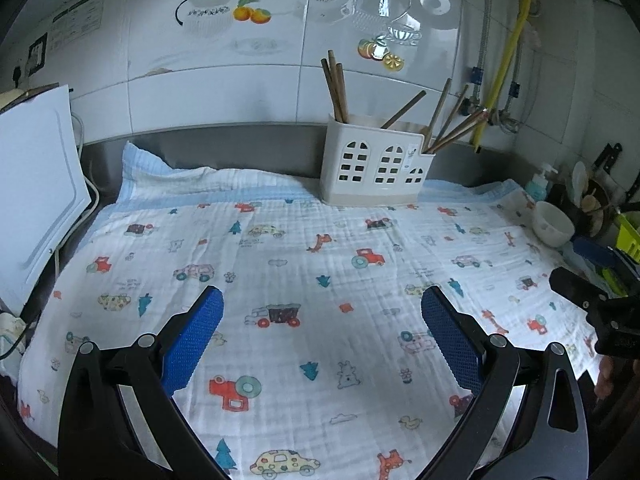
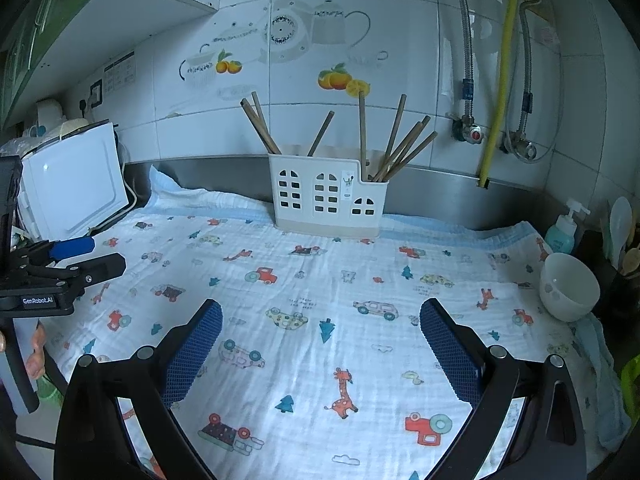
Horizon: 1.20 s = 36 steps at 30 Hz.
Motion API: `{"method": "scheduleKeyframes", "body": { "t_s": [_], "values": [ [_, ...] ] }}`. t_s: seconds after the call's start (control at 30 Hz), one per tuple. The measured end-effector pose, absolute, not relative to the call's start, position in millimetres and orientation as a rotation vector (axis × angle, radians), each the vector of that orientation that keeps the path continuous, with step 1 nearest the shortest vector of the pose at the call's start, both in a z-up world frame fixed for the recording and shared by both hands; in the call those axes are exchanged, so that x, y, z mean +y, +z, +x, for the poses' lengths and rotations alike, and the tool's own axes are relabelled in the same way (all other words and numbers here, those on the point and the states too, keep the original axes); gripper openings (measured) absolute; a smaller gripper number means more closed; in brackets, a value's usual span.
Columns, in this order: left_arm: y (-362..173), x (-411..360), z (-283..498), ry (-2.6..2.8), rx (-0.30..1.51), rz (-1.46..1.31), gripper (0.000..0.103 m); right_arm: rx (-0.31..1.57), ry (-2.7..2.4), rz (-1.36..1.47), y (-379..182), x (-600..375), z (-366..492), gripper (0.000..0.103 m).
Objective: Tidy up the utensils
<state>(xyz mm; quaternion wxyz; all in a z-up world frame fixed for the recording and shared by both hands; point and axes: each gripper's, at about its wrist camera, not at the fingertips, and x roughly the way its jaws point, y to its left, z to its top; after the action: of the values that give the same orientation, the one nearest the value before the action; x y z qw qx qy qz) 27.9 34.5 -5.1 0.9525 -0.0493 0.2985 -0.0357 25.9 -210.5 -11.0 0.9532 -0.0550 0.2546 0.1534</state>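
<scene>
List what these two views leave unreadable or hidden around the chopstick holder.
- Chopsticks: lower ends hidden inside the holder, both views.
- Holder's label: too small to read.
- Utensils at the right edge: cut off by the fisheye rim.
- Left claw and right claw: open, empty.

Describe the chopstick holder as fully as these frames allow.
The holder is a white plastic caddy shaped like a house front, with arched window cutouts, a beige base and a lower step at its right end. It stands upright on the printed cloth, near the steel backsplash. Brown chopsticks lean out of its compartments. Neither gripper touches it.
</scene>
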Motion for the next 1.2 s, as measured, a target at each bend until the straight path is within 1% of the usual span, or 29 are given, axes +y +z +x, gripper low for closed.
{"method": "scheduleKeyframes", "body": {
  "t_s": [1.2],
  "values": [
    [-17.6,32.9,25.5,-0.121,0.628,-0.138,0.098,0.55,0.272,-0.105,-19.7,-211.1,32.6,0.096]
  ]
}}
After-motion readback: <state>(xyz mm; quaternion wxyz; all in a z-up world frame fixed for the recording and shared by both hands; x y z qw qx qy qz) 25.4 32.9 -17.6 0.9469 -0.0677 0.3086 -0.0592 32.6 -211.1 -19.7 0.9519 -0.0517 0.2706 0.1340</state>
